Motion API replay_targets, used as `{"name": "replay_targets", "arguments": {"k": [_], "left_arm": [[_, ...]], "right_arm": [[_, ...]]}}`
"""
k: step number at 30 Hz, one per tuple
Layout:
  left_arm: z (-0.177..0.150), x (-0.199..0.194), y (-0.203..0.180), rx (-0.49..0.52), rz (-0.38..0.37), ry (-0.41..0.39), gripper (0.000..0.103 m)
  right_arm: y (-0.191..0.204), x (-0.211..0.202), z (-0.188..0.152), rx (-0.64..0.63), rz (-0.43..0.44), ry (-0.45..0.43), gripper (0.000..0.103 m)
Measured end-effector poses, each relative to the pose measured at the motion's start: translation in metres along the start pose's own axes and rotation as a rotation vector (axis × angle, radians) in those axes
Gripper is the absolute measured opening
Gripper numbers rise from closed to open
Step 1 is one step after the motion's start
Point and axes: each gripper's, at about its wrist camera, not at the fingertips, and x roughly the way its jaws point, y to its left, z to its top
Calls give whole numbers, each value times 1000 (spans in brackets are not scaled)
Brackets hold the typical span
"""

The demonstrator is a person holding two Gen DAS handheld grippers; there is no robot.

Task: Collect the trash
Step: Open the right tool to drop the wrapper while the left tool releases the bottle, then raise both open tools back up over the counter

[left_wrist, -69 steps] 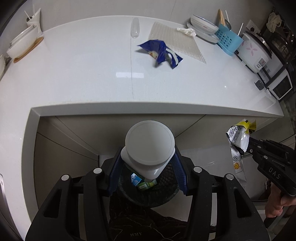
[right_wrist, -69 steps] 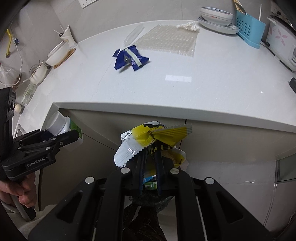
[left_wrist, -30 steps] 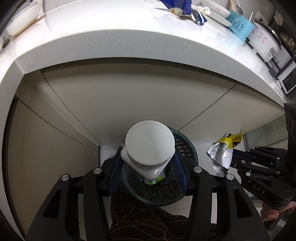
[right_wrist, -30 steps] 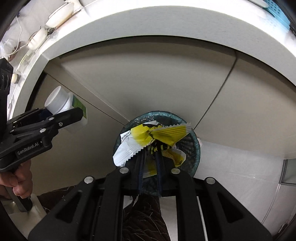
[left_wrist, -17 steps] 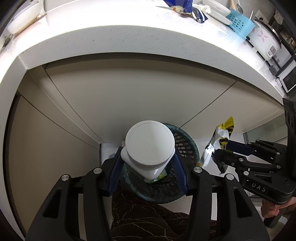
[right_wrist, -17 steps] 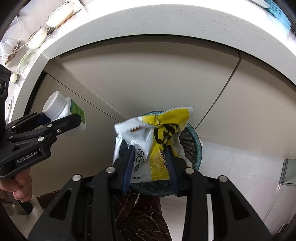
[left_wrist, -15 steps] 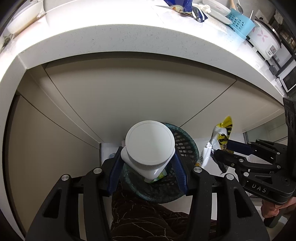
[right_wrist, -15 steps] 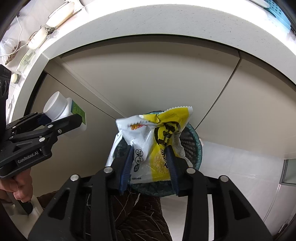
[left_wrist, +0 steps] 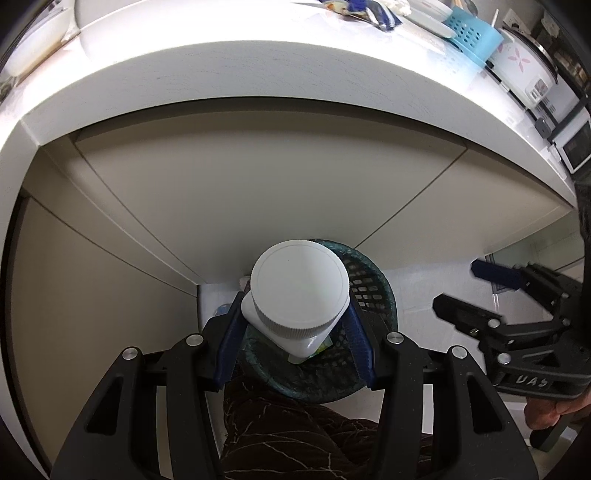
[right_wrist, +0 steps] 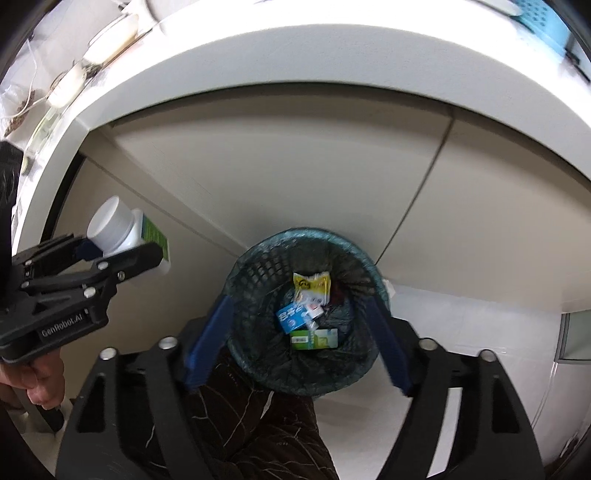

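My left gripper point(left_wrist: 295, 332) is shut on a white bottle with a ribbed white cap point(left_wrist: 299, 291) and holds it above the dark mesh trash basket point(left_wrist: 373, 291). In the right wrist view the bottle point(right_wrist: 122, 229) with its green label sits in the left gripper point(right_wrist: 122, 251) at the left. My right gripper point(right_wrist: 299, 325) is open and empty over the basket point(right_wrist: 255, 266). The yellow and white snack wrapper point(right_wrist: 310, 286) lies inside the basket with a blue packet point(right_wrist: 293, 317) and a green carton point(right_wrist: 314, 339). The right gripper point(left_wrist: 454, 288) also shows open at the right of the left wrist view.
The basket stands on the floor in front of beige cabinet doors point(left_wrist: 258, 192) under the white countertop point(left_wrist: 236, 62). A blue wrapper point(left_wrist: 362, 9), a blue rack point(left_wrist: 472, 35) and a rice cooker point(left_wrist: 524, 70) are on the counter. My dark patterned trousers point(right_wrist: 258, 424) are below.
My right gripper has opened and the yellow wrapper has dropped into the basket. The left gripper holds the bottle over the basket as before.
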Motion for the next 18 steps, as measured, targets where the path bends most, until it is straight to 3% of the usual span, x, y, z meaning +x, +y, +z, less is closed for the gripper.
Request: {"name": "replay_targets", "arguments": {"k": [5,18], "left_arm": [[-2,5,-17,64,-4,3,50],[-9,26,-61,232,-29,37,51]], "right_arm": [[-17,-17,1,51,-80,-71,92],[-63,-49,-7,147,-150,-115,93]]}}
